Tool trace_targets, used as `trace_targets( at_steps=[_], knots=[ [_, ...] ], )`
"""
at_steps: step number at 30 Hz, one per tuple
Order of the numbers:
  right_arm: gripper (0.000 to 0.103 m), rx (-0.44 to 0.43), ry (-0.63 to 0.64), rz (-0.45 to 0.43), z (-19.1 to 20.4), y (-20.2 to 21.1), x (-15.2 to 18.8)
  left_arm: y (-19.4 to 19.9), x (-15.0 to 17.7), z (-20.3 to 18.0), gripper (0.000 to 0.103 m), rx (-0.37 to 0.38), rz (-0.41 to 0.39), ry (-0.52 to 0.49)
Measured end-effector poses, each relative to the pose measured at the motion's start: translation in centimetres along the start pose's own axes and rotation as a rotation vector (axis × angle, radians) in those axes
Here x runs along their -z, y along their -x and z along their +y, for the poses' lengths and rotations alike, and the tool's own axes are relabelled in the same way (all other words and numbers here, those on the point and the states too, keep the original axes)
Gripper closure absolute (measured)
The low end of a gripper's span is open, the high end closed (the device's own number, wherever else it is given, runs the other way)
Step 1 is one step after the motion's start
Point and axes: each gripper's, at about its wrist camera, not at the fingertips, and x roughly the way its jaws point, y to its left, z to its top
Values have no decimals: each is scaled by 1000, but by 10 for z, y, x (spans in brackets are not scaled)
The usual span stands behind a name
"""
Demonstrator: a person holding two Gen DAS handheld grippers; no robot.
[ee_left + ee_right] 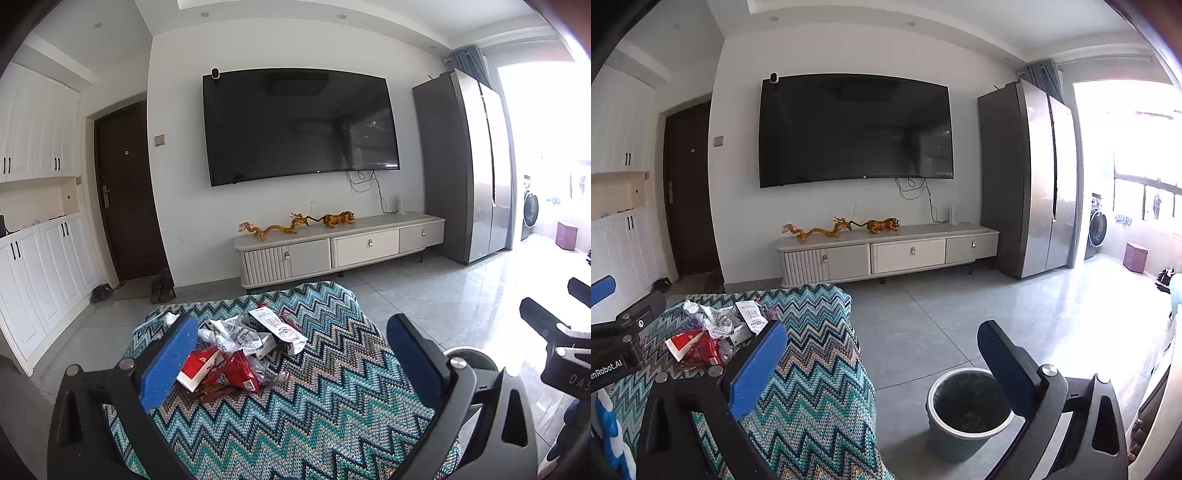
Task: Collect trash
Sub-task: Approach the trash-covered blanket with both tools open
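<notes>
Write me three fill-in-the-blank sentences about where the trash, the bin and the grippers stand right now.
1. The trash pile lies on a cloth with a ____ pattern.
2. The bin stands on the ____, beside the covered surface.
3. Both the left gripper and the right gripper have their jaws ____, holding nothing.

Missing words: zigzag; floor; open

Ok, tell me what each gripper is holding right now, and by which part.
Nothing is held. The left gripper and right gripper both have their jaws wide open and empty. The trash pile lies untouched on the zigzag blanket.
</notes>
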Motion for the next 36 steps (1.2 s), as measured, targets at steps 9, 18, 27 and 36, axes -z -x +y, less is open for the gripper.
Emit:
trace_targets(
  at_steps=[9, 18, 27, 36],
  knots=[
    [0, 30, 5, -9, 1, -12, -13, -15, -14, 4, 0, 45, -3, -17],
    [0, 62, 12, 2, 5, -25, -22, -32, -16, 6, 0, 87, 10, -42],
    [0, 81, 33, 26, 20, -28, -27, -37, -14, 18, 0, 144, 31, -30],
    [0, 115, 49, 12, 35, -18, -35, -33, -22, 28, 0, 181, 22, -45]
  ],
)
